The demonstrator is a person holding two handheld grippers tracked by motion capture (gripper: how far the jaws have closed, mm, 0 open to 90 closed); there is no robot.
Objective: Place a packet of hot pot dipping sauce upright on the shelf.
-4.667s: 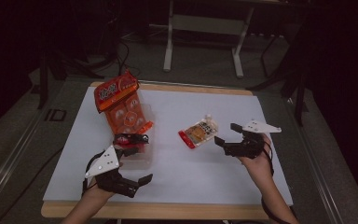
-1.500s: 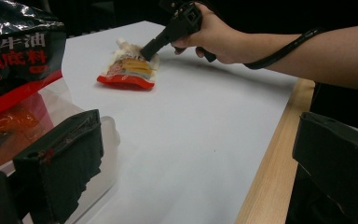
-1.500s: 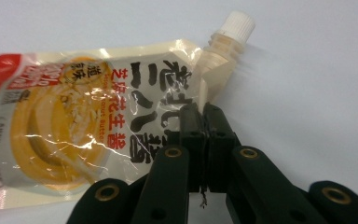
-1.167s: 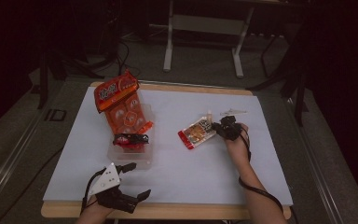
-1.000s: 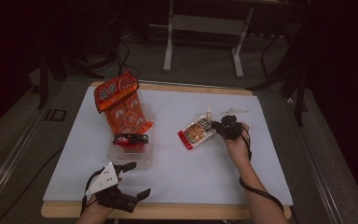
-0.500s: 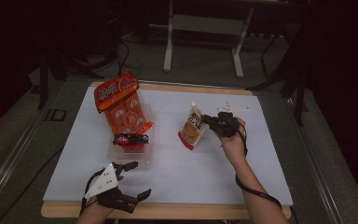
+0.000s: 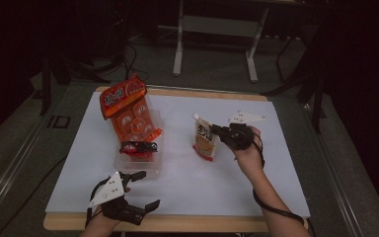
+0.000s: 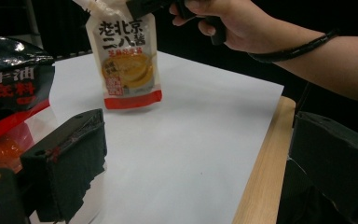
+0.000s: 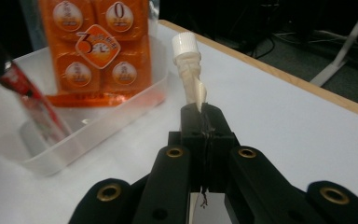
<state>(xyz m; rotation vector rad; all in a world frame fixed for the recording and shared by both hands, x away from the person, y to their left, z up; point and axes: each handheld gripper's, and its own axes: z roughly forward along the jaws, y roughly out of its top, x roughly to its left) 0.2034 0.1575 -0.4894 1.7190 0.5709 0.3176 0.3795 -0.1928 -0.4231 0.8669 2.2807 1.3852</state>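
- Nearest the person, the left tongs [image 7: 137, 190] hover at the front edge of the worktop [image 7: 187, 187] with their jaws spread wide and nothing between them; in the left gripper view the two black pads stand far apart over bare white surface.
- Just beyond them sits a clear plastic tray [image 7: 128, 165], holding a small dark-and-red sachet [image 7: 138, 147] and, leaning up at the back, a tall orange multipack [image 7: 131, 111].
- To the right, near the middle of the worktop, the right tongs [image 7: 216, 130] are clamped tight on the top edge of a spouted sauce pouch [image 7: 205, 140]. The right gripper view shows the pads pinching the flat seam just below the white screw cap [image 9: 186, 45].
- The pouch hangs upright from that grip, its red bottom edge at or just above the white surface; I cannot tell whether it touches. It is well apart from the tray.
- Handling, as a judgement: the pouch looks soft and floppy, with a paste filling that gives it some weight low down, so it will likely swing when carried. The glossy film could slip, and squeezing the belly risks bulging it. The stiff seam by the spout, where it is held now, looks like the safest hold.
- Farthest off, a dark floor and metal stand legs [image 7: 214, 44].
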